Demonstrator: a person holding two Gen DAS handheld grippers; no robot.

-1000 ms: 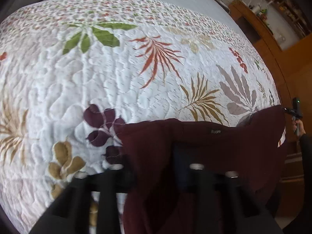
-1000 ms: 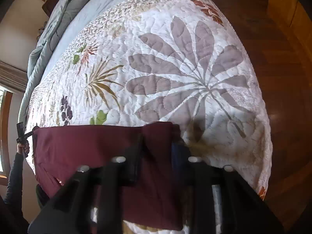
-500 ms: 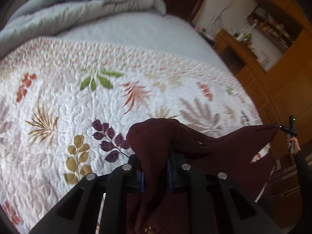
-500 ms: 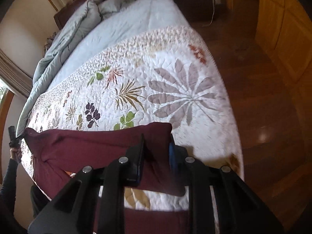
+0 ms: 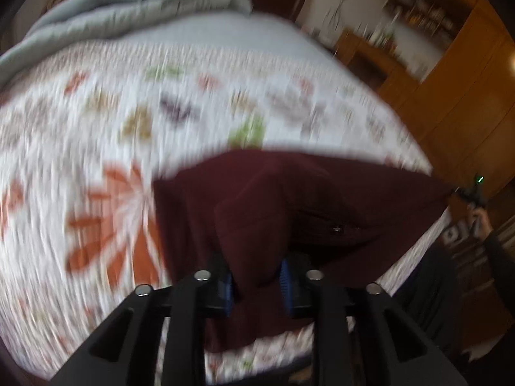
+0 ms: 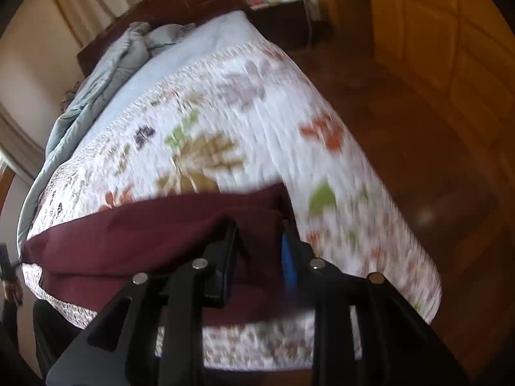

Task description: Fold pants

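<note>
The maroon pants (image 5: 338, 202) hang stretched between my two grippers above the near edge of a bed covered by a white leaf-print quilt (image 5: 96, 128). My left gripper (image 5: 257, 283) is shut on one end of the pants. My right gripper (image 6: 260, 254) is shut on the other end of the pants (image 6: 135, 244). The right gripper also shows far right in the left wrist view (image 5: 473, 193), and the left gripper shows at the far left edge of the right wrist view (image 6: 8, 267). Both views are blurred by motion.
A grey duvet (image 5: 128, 6) is bunched at the head of the bed by a dark headboard (image 6: 180, 0). Wooden cupboards (image 5: 457, 74) and a wooden floor (image 6: 434, 160) lie to the right of the bed. A nightstand (image 6: 280, 19) stands beside the headboard.
Both grippers have lifted the pants up and pulled back toward the near edge of the bed. More of the room and bed head shows now. Both keep their hold.
</note>
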